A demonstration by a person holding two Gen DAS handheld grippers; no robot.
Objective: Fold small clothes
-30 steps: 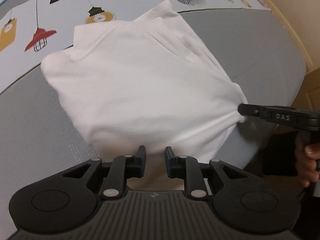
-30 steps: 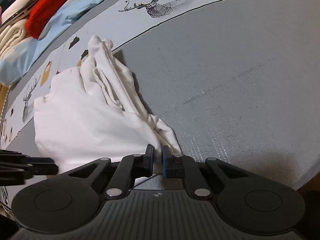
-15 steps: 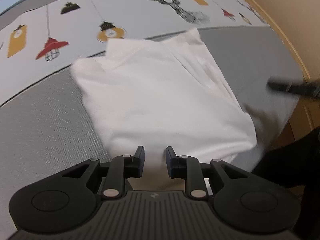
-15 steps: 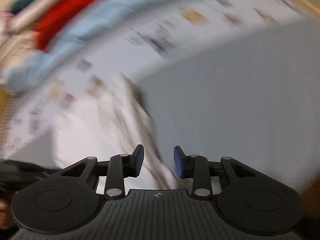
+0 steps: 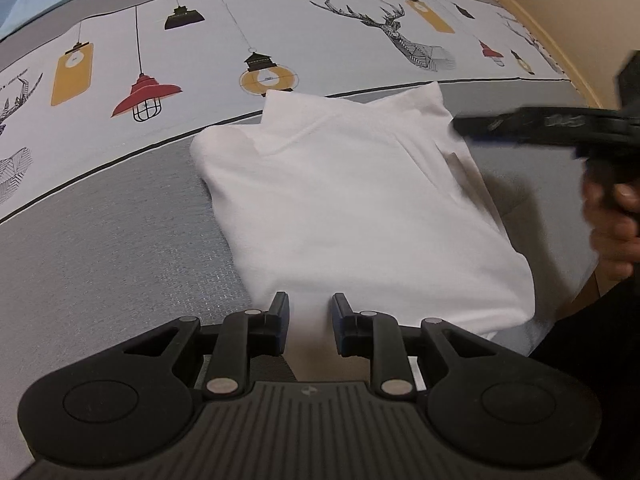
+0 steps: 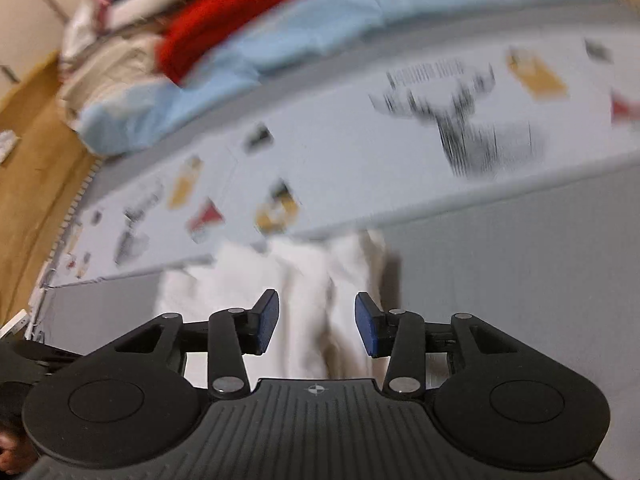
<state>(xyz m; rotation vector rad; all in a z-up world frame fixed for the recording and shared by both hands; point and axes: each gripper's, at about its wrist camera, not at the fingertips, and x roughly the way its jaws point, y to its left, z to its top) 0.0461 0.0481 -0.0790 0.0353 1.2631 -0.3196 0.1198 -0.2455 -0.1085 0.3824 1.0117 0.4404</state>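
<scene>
A white garment lies folded into a rough rectangle on the grey bedspread, its collar end toward the patterned band. My left gripper hovers over the garment's near edge, its jaws a little apart, with the cloth lying flat beneath the gap and no pad pressing on it. My right gripper is above the right side of the garment, and its jaws are opening with nothing gripped between them. In the left wrist view the right gripper reaches in from the right, held by a hand.
A pale band printed with lamps and deer runs across the bedspread behind the garment. Beyond it are a light blue cloth and a pile with a red garment. The bed's wooden edge borders the right.
My right gripper let go of the garment's near right corner, opened, and swung up toward the collar end. The bunched corner has dropped flat. The left gripper shifted a little, its jaws unchanged.
</scene>
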